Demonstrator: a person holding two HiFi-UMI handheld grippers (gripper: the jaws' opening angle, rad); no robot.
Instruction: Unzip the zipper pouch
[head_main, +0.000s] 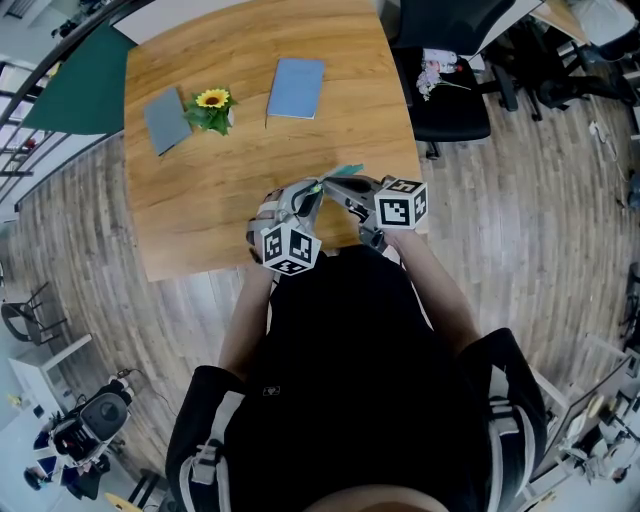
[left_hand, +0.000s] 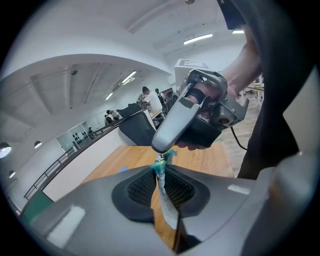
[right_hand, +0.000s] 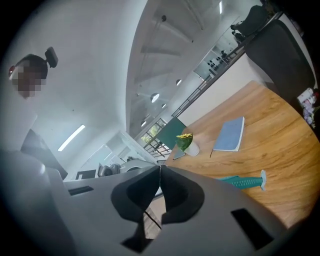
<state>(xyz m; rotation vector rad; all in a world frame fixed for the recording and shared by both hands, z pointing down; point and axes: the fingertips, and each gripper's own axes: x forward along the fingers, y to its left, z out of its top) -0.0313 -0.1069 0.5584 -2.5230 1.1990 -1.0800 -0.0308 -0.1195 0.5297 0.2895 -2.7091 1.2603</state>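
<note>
Head view: holding the left gripper (head_main: 314, 188) and the right gripper (head_main: 332, 186) tip to tip above the near edge of the light wooden table (head_main: 250, 140), with the thin teal-and-grey zipper pouch (head_main: 346, 170) raised between them. Leaving a grey notebook (head_main: 165, 121), a small potted sunflower (head_main: 212, 101) and a blue notebook (head_main: 296, 88) well apart on the far half of the table.

Left gripper view: clamping the left gripper (left_hand: 160, 172) on the pouch (left_hand: 166, 202), pads pressing its thin edge from both sides, the teal zipper end poking up just past the tips. Bringing the right gripper (left_hand: 161, 148) down onto that teal end, touching it.

Right gripper view: pressing the right gripper (right_hand: 160, 168) fully together, tips meeting; possibly pinching the zipper pull, though not showing anything clearly between the pads. Showing a teal ribbed zipper strip (right_hand: 243, 181) with a pale end just beyond the right-hand jaw, over the table (right_hand: 280, 140).
</note>
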